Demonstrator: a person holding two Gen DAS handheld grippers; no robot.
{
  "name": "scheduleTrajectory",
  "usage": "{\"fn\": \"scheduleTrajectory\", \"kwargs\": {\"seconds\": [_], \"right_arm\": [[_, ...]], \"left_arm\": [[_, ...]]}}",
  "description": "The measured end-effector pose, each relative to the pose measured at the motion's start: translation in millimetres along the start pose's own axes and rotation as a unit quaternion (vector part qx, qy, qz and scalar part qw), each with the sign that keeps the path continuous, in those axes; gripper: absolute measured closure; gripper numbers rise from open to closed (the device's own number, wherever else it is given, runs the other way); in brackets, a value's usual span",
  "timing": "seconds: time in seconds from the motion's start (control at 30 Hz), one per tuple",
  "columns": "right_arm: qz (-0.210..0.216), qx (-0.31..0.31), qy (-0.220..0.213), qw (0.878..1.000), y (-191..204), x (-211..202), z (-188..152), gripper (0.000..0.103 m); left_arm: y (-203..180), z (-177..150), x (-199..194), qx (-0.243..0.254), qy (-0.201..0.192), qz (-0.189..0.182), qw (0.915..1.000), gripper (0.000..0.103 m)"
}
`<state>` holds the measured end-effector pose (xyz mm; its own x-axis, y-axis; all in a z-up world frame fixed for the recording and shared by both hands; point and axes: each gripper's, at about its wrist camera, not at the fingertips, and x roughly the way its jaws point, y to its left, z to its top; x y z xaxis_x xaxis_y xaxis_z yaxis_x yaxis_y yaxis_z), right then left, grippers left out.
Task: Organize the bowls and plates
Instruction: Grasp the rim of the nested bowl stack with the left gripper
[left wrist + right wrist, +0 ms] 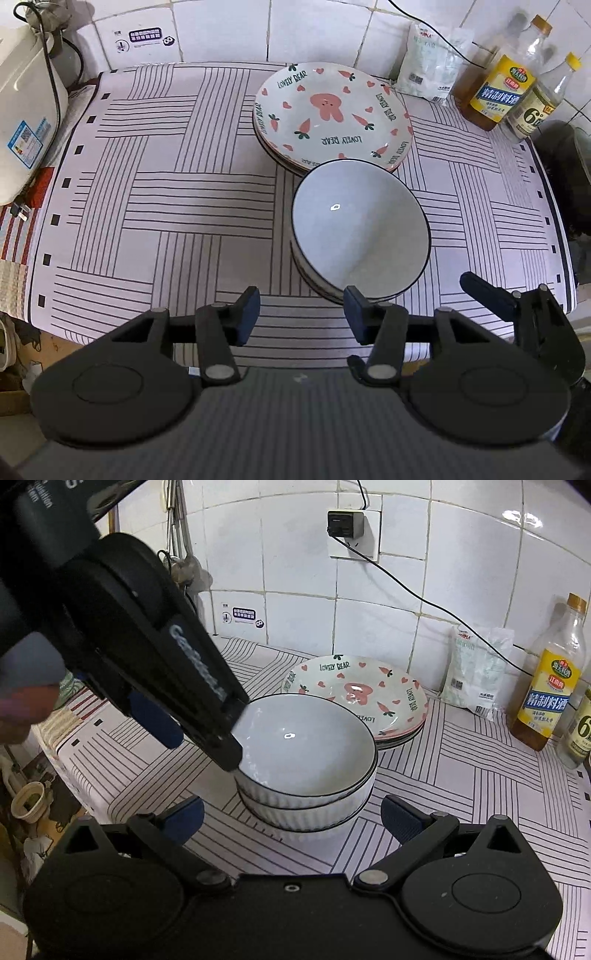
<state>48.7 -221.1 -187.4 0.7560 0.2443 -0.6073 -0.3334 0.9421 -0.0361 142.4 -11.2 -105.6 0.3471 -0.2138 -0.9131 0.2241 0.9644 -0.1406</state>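
A stack of white ribbed bowls (360, 236) (306, 753) with dark rims stands on the striped tablecloth (166, 192). Just behind it sits a stack of plates (332, 110) (354, 694) printed with pink bears, carrots and "LOVELY BEAR". My left gripper (302, 314) (195, 738) hangs over the near left rim of the bowls, open, with only cloth showing between its pads. My right gripper (293, 821) is open wide in front of the bowl stack and holds nothing. At the right edge of the left wrist view, one right fingertip (484, 291) shows.
Two bottles (506, 88) (550, 686) and a white bag (432, 62) (476, 672) line the tiled wall at the back right. A white appliance (26, 110) stands at the left. A dark object (569, 177) borders the table's right side. A cable runs from the wall socket (347, 524).
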Motion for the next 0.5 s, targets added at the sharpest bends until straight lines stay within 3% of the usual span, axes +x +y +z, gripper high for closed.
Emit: {"fn": "scheduleTrajectory", "kwargs": {"seconds": [0.13, 0.5], "right_arm": [[0.004, 0.009, 0.0, 1.0, 3.9, -6.4, -2.1, 0.0], [0.012, 0.049, -0.001, 0.999, 4.5, 7.8, -20.1, 0.0]], "left_arm": [[8.6, -4.9, -4.8, 0.005, -0.011, 0.003, 0.9999, 0.053], [40.2, -12.4, 0.4, -0.04, -0.059, -0.079, 0.9943, 0.049]]}}
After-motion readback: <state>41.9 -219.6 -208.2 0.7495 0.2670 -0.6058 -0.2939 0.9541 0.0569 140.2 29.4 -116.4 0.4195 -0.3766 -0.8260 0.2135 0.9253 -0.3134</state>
